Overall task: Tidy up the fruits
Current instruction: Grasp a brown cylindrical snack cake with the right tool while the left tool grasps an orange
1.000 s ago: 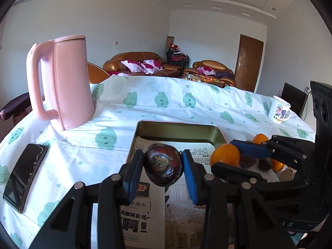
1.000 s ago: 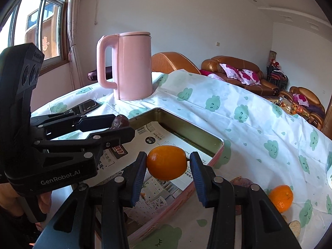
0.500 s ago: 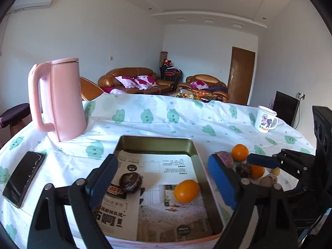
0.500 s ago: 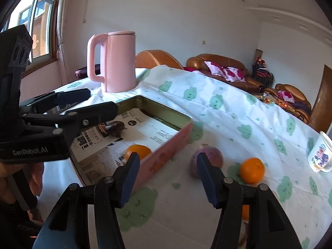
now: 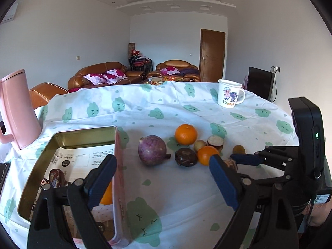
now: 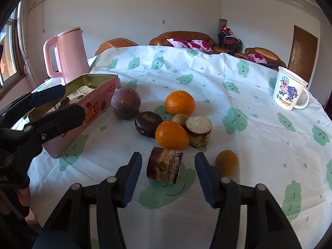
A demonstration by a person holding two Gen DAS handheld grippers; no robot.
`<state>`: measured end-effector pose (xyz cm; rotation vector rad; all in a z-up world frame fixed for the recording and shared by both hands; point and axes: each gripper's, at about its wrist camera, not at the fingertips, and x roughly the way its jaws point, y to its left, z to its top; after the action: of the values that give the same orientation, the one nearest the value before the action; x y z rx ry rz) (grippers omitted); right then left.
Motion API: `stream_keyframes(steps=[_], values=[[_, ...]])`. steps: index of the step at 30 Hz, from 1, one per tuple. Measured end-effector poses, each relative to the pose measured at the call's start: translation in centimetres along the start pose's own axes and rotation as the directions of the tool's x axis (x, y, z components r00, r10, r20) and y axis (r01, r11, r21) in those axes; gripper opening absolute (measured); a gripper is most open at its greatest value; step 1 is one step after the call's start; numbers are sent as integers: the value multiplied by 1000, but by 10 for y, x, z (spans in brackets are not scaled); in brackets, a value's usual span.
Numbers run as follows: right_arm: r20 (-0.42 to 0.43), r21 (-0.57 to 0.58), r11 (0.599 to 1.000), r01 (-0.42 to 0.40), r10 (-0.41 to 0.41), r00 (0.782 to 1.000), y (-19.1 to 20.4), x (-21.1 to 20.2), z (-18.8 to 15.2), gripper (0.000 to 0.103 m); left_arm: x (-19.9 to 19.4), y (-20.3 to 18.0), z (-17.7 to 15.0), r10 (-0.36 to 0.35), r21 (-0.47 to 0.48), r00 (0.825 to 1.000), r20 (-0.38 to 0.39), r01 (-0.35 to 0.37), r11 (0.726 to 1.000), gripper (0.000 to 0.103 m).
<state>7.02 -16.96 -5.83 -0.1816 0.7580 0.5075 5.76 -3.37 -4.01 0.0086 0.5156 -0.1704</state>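
Observation:
My left gripper (image 5: 161, 178) is open and empty above the cloth, right of the pink tin (image 5: 119, 166). The tin holds a dark fruit (image 5: 55, 178) and an orange (image 5: 106, 196). My right gripper (image 6: 168, 167) is open, its jaws on either side of a brown cut fruit piece (image 6: 165, 167) without touching it. On the cloth lie a purple round fruit (image 6: 125, 103), two oranges (image 6: 179, 102) (image 6: 171, 134), a dark round fruit (image 6: 148, 123), a cut brown piece (image 6: 199, 130) and a small yellow-brown fruit (image 6: 226, 162).
A pink kettle (image 6: 66, 55) stands behind the tin (image 6: 87, 112). A white printed mug (image 6: 290, 91) stands at the far right. A phone (image 5: 3, 176) lies at the left edge. The table's near edge runs under both grippers.
Both grippers released their fruits into the tin, opened, and swung right toward the loose fruits. The right gripper now straddles the brown cut piece.

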Motion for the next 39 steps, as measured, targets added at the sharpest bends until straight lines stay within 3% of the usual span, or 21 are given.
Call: stream_keyframes(steps=[4,8,11,19,21,26,30,39], values=[[46,25,999,-28,27,999,-8,-10,-5,34,9,-8,1,-34,1,999,-27,34,999,91],[143,106,992,66,-81,986,-33,-32,-8,33,20,-19,5,-77,-1,995,-67,77,997,88],[169,164,974,158,-185,968,-56,-40,-8,33,33,-37,9,-93,48,989,-115,99,994,76],[177,222,961,166,-207,962,-77,-41,-13,34,75,-78,12,-73,190,964,-257,124,974,49],[178,214,963,163,-202,963,-77,-41,-14,34,83,-81,13,-55,201,958,-281,115,973,47],[184,240,966,100,-146,972,-85,-41,-16,34,89,-81,15,-44,202,960,-276,102,974,42],[199,227,969,100,-147,969,-82,-43,-17,34,84,-81,15,-60,203,964,-260,115,972,42],[256,189,978,93,-140,956,-75,-50,-20,34,54,-62,23,-125,116,987,-102,136,984,42]])
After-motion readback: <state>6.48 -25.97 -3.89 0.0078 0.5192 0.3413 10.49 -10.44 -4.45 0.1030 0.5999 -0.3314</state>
